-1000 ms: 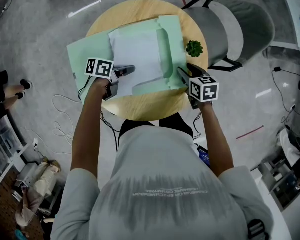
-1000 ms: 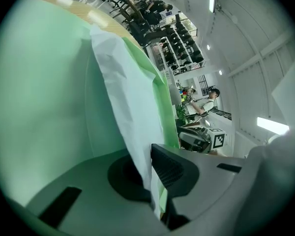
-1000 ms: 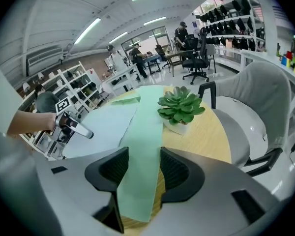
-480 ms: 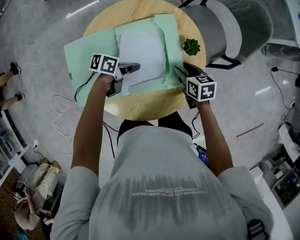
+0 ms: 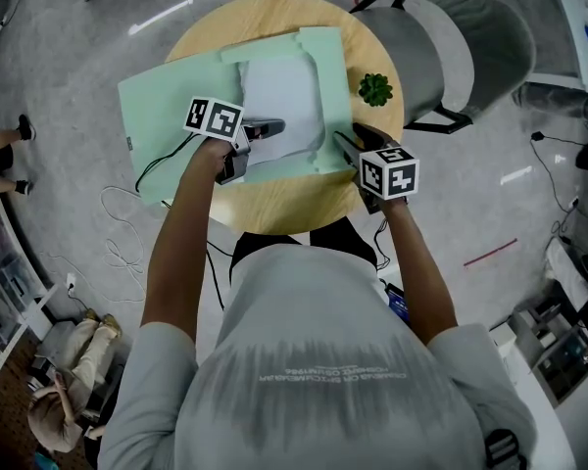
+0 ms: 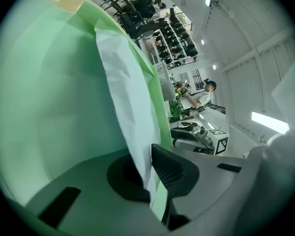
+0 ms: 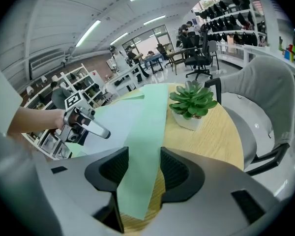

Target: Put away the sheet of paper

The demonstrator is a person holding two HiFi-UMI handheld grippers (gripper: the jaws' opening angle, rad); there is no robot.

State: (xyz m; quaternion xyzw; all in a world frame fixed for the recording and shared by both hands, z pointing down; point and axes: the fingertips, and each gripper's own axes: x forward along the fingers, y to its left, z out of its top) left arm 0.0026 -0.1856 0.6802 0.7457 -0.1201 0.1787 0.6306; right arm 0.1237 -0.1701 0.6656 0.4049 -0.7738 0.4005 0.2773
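Paper (image 5: 286, 96) lies inside the open green folder (image 5: 167, 106) on the table (image 5: 274, 204), its long axis running away from the person. Left tool (image 5: 272, 126) is the nearer. It is clamped tight on the sheet's near left edge and points rightward across it, forearm stretched forward. Right tool (image 5: 341, 138) sits at the folder's near right corner, jaws apart, with the green flap running between them and no pinch evident. Judgement: the sheet must travel along its long axis, deeper into the folder.

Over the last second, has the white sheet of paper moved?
Yes. The white sheet of paper, pinched in the left gripper, has slid to the right, toward the small green potted plant and further into the light green folder.
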